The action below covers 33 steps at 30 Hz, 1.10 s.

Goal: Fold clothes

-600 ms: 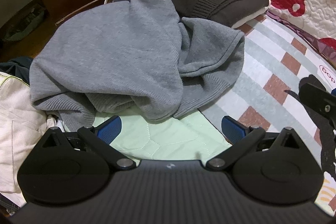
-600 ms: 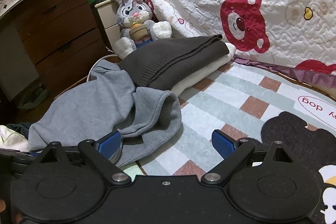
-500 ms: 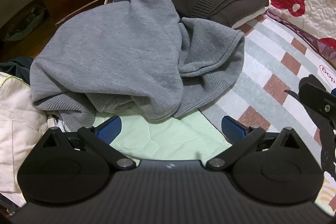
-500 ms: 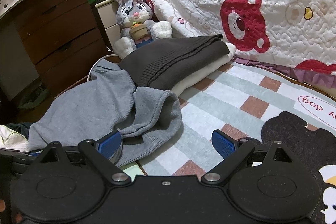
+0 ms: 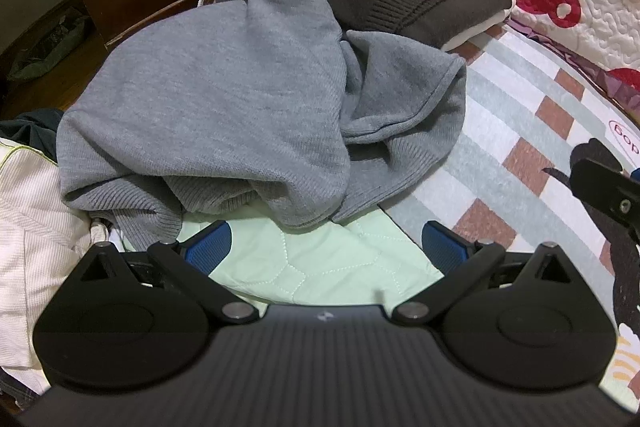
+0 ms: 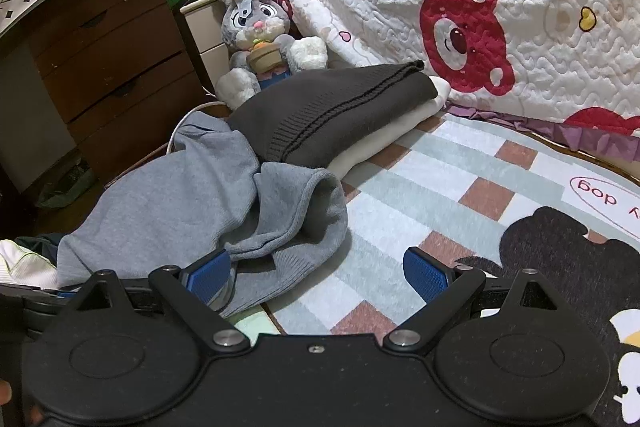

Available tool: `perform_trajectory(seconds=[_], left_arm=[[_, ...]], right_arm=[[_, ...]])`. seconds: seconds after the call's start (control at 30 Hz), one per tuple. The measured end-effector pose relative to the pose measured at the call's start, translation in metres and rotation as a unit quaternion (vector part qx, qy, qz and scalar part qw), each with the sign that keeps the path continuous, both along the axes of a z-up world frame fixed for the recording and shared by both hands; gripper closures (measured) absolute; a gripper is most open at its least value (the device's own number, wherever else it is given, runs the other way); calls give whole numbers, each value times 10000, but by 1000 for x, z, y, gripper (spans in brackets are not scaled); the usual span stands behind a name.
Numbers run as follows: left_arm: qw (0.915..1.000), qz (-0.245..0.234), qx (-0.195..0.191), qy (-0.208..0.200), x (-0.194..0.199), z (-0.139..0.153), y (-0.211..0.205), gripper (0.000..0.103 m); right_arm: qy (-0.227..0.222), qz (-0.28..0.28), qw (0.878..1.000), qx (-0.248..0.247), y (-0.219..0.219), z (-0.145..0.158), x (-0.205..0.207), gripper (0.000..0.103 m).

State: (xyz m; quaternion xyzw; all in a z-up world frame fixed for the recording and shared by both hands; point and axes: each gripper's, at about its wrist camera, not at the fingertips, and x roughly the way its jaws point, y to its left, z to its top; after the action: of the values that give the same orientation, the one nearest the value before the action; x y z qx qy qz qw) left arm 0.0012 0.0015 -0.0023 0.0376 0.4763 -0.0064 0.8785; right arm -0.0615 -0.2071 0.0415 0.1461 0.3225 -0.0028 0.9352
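Observation:
A crumpled grey sweater [image 5: 224, 107] lies in a heap on the checked rug [image 5: 520, 131], its near hem resting on a pale green quilted pad [image 5: 312, 263]. My left gripper [image 5: 326, 247] hangs open just short of that hem, nothing between its blue pads. In the right wrist view the same grey sweater [image 6: 192, 203] sits left of centre, and my right gripper [image 6: 316, 273] is open over its lower edge and the rug [image 6: 440, 187], gripping nothing. Behind it lies a folded dark brown sweater [image 6: 332, 107] on a folded cream garment [image 6: 384, 143].
A plush rabbit [image 6: 256, 39] sits against a wooden drawer chest [image 6: 104, 67]. A white quilt with red bears [image 6: 480, 7] rises at the right. White ribbed cloth [image 5: 32, 219] lies at the left. The right gripper's black body [image 5: 604, 187] shows at the left view's right edge.

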Motion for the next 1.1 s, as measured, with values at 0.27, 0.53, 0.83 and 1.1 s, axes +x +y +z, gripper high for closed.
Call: perform_trajectory(seconds=[0.27,0.53,0.83,1.1], left_arm=[[9999,110,12,60,5,-8,10,0],[9991,197,142,352,10,-15,18,0],[9940,877,-318,-571,37,-7,90,0],[9803,1754,-822,-393,82,-2,156,24]], right_arm=[[244,-108,9996,91,-5,-17,5,7],[310,-27,9993,194,-4,-29,9,7],[503,398,9845,1631,-11,-68,38,25],[963,789,9565,2638,-10,-78,70,48]])
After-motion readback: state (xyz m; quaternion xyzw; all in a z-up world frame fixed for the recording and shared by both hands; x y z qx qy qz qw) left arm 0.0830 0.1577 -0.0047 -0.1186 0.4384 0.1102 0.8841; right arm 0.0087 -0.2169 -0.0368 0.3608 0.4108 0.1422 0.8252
